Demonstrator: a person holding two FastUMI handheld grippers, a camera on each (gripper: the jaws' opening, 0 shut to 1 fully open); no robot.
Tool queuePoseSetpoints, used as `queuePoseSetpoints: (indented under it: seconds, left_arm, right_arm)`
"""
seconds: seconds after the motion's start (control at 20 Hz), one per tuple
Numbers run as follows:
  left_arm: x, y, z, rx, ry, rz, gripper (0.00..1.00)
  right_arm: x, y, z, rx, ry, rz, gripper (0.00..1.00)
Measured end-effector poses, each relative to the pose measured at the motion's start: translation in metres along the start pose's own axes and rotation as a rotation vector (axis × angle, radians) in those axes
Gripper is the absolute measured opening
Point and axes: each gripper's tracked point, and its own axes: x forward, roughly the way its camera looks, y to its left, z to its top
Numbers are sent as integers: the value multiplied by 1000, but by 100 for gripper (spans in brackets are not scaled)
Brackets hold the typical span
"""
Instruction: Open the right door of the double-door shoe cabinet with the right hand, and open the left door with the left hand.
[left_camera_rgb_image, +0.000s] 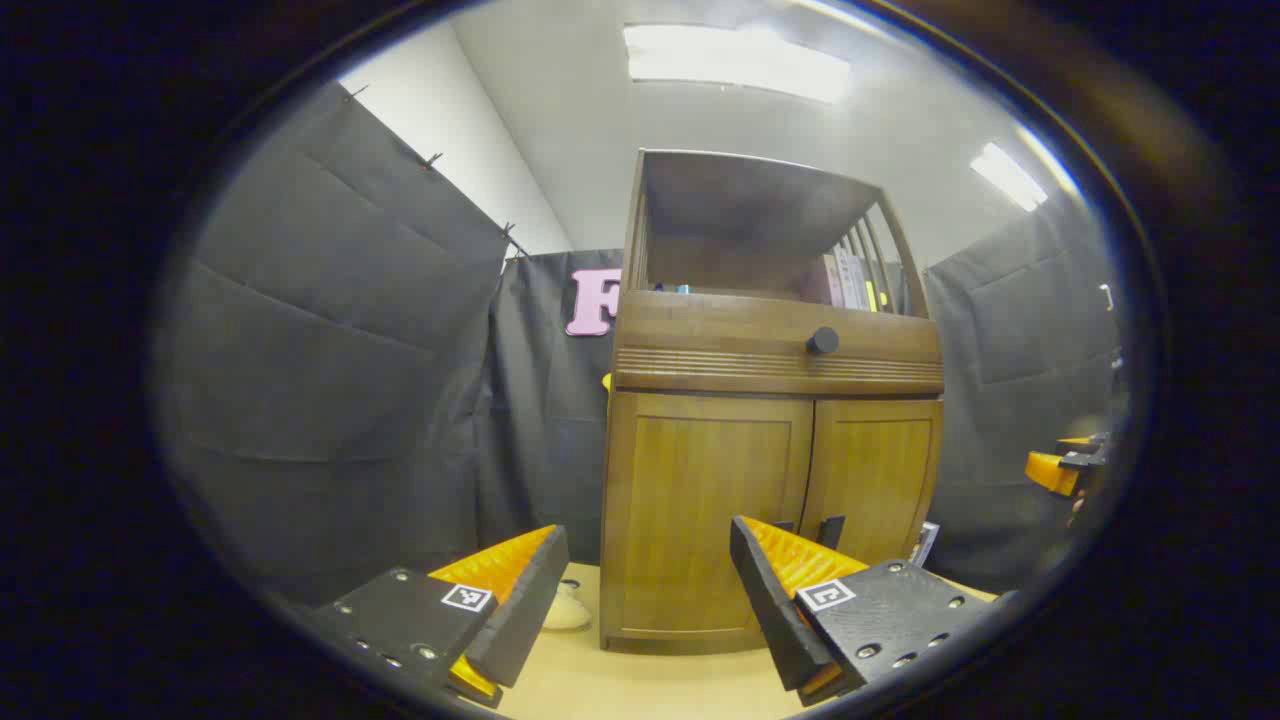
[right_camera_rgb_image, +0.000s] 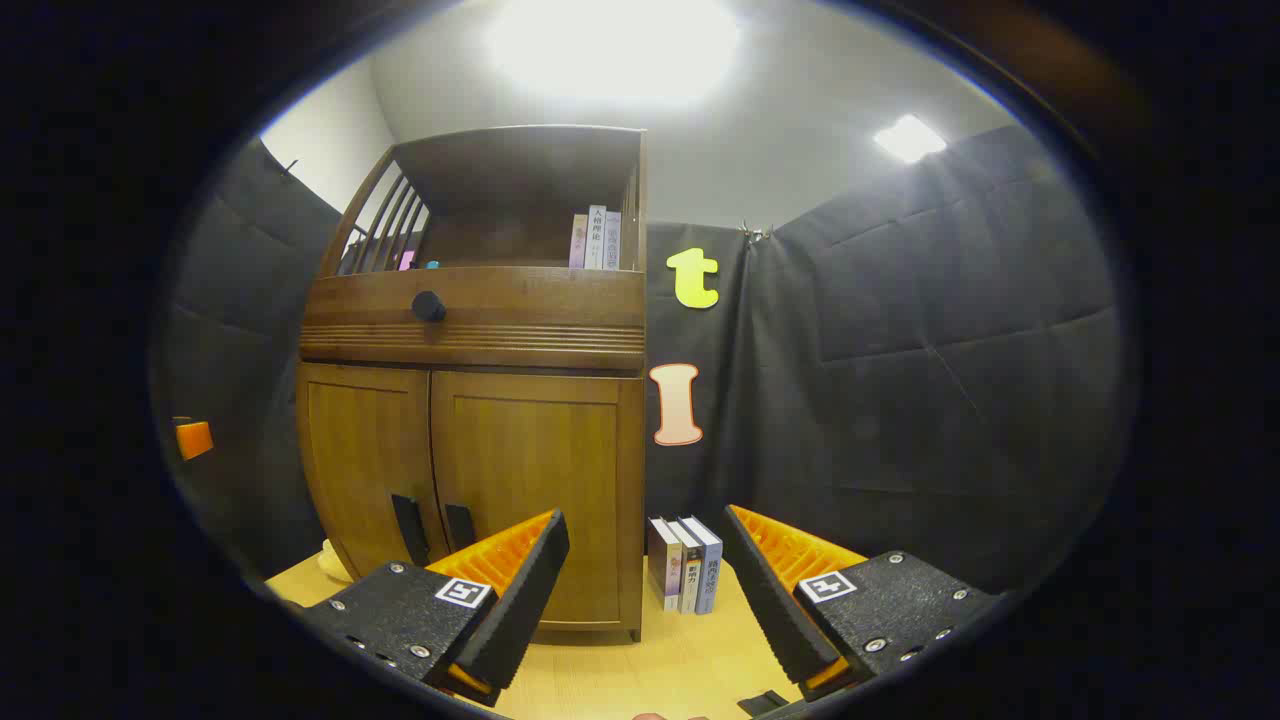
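On the table (right_camera_rgb_image: 640, 660) stood one upright cabinet (right_camera_rgb_image: 480, 400) with two closed doors, three books (right_camera_rgb_image: 685, 565) beside it; left gripper (left_camera_rgb_image: 648, 590) and right gripper (right_camera_rgb_image: 645, 585) both gaped, holding nothing.

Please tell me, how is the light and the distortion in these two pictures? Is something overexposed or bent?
Left gripper view: ceiling lights bright but with visible edges; the shoe cabinet is evenly lit, its sides bowed by the fisheye. Right gripper view: the ceiling light is blown out to a white glare; the cabinet's doors stay sharp, its outlines leaning and curved.
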Motion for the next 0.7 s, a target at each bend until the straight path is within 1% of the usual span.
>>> queuePoseSetpoints:
  seconds: [0.05,0.1,0.15,0.2,0.25,0.35,0.4,0.45,0.5,0.55,0.6,0.65,0.7]
  left_arm:
    - [-1,0,-2,5,5,-2,98]
    - [-1,1,-3,4,10,-5,94]
    - [-2,1,-5,1,14,-10,98]
    - [-1,1,-10,-2,21,-13,98]
    - [-1,1,-15,-2,29,-15,99]
    - [-2,-2,-20,4,41,-26,99]
    - [0,-2,-24,9,42,-30,98]
    - [1,-2,-27,15,45,-34,94]
    - [2,-1,-29,18,49,-37,98]
    - [4,-2,-33,18,53,-38,98]
    - [3,-2,-37,15,57,-40,94]
    - [4,-2,-38,11,60,-44,98]
    - [4,-3,-42,9,64,-46,98]
  right_arm:
    - [-2,2,-2,2,5,3,95]
    - [-3,4,-3,4,8,8,95]
    - [-4,7,-6,8,14,13,92]
    - [-6,10,-8,12,23,18,96]
    - [-6,12,-12,14,36,23,96]
    - [-7,16,-16,19,51,28,96]
    - [-7,18,-16,20,55,28,92]
    - [-7,19,-17,21,59,29,92]
    - [-8,21,-17,22,62,30,92]
    - [-7,23,-17,20,63,30,92]
    - [-7,23,-17,20,63,29,96]
    - [-7,25,-17,21,63,30,96]
    - [-8,26,-17,23,64,31,96]
